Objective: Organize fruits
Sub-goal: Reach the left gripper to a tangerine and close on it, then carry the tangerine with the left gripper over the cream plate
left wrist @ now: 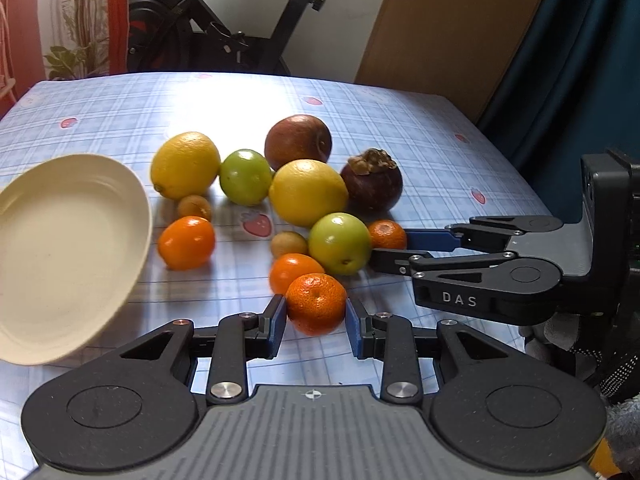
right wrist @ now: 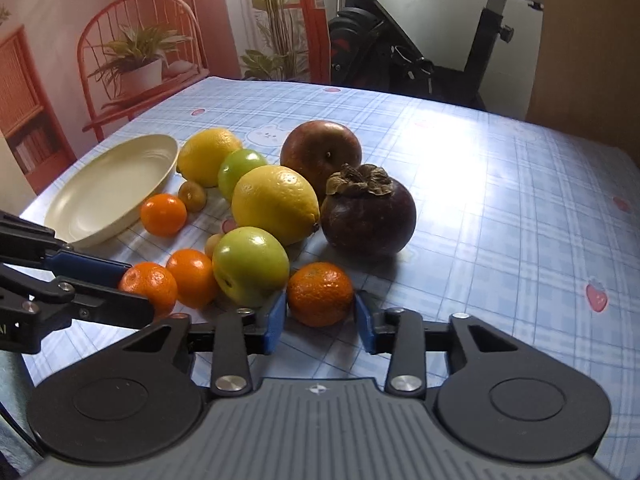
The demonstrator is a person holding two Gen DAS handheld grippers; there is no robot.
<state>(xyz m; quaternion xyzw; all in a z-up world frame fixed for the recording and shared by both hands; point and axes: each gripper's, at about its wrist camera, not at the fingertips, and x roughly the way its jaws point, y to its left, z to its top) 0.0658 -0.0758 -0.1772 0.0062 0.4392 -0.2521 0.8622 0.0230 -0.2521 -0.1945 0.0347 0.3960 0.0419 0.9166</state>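
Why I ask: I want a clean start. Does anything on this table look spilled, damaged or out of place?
Nothing stands out. The fruits sit whole in a loose cluster on the checked tablecloth beside the empty cream plate. The mangosteen has a dry brown cap, which looks natural.

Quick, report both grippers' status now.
Left gripper: closed on a mandarin.
Right gripper: closed on another mandarin, beside the green apple.

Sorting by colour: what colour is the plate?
Cream plate, plain and without pattern; clearest in the left wrist view.
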